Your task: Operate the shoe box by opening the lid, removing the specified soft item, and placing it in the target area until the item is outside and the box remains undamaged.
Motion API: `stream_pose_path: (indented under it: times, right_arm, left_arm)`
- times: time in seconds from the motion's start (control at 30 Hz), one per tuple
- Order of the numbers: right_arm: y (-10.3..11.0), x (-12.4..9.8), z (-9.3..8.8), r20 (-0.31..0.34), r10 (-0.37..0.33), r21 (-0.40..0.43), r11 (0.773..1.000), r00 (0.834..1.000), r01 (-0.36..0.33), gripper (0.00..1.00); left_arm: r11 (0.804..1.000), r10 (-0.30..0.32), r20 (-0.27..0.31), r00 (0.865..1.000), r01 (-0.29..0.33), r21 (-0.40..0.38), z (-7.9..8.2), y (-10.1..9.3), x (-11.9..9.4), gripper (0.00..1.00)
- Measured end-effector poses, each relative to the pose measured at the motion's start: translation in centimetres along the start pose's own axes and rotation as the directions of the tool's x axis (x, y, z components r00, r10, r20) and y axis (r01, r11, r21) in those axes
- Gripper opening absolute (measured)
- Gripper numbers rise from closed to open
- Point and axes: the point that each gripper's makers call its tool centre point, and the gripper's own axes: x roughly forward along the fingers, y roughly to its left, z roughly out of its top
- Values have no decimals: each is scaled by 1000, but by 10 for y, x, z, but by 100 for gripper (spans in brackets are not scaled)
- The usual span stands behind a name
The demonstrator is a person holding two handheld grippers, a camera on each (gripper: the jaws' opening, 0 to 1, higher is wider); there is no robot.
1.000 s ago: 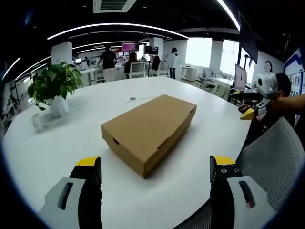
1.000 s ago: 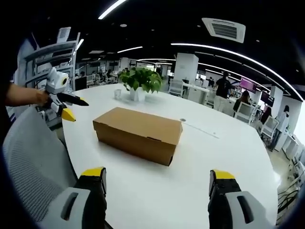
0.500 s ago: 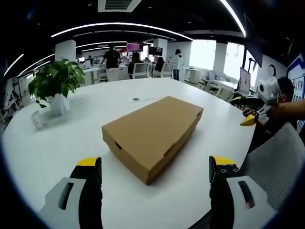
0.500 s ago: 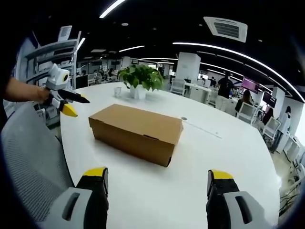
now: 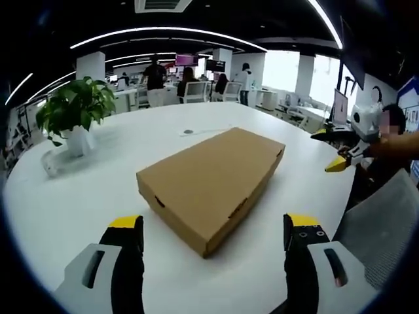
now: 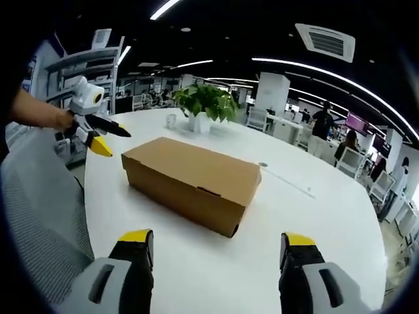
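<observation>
The closed box [image 5: 211, 184] lies mid-table [image 5: 78, 196], lid still on, with both grippers short of it: the left gripper [image 5: 213, 226] and right gripper [image 6: 218, 241] gape wide and hold nothing. In my judgement, a jaw jabbed hard under the lid edge could crease the cardboard or shove the box sideways.

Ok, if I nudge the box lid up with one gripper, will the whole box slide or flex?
The box looks like thin cardboard, so probably light; on the smooth white table it may well slide rather than open. The lid seems tucked shut with tabs along the front, so it could flex or crease if forced. Bracing it with the other gripper seems wise.
</observation>
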Motion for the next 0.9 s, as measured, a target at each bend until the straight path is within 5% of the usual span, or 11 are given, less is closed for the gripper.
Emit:
stream_pose_path:
  times: [0.43, 0.9]
  right_arm:
    - [-7, 33, 6, -16, 70, -44, 997, 997, -71, 75]
    - [-3, 67, 18, -14, 146, -52, 988, 989, -146, 71]
  left_arm:
    - [999, 24, -44, 999, -26, -22, -8, 1, 19, 87]
    - [994, 84, -29, 996, -86, -70, -6, 5, 34, 86]
